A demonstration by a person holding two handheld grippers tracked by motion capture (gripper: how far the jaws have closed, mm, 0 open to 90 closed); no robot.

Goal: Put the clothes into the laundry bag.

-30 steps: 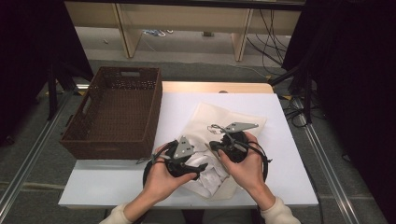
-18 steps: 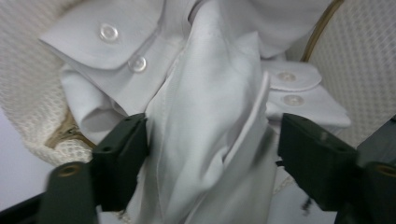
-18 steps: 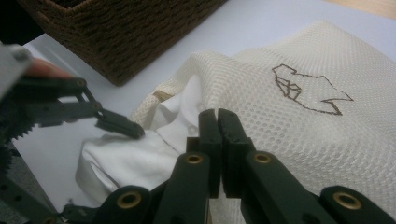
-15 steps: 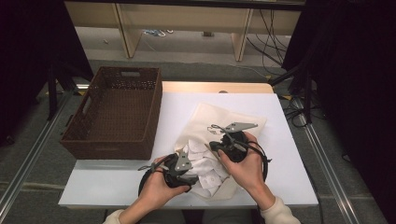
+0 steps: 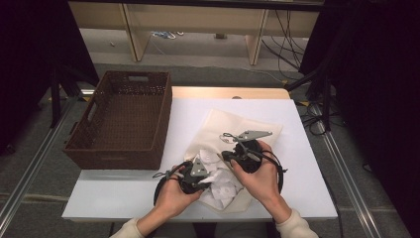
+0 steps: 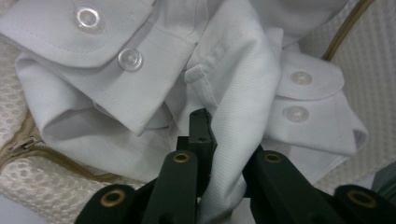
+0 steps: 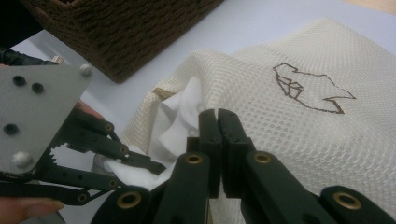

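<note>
A fold of the white shirt (image 6: 219,140) is pinched by the left tool (image 6: 219,140), whose jaws have just been closing. The mesh laundry bag (image 7: 299,116) is clamped at its edge by the right tool (image 7: 217,122). Shirt and bag are seen at lower centre of the high view on the white surface (image 5: 307,198), with a brown basket (image 5: 124,124) to the left.

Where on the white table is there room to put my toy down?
The white table is bare along its far edge, between the brown woven basket and the cream mesh laundry bag, and down its right side. The near middle is crowded: both grippers work at the bag and the white shirt.
</note>
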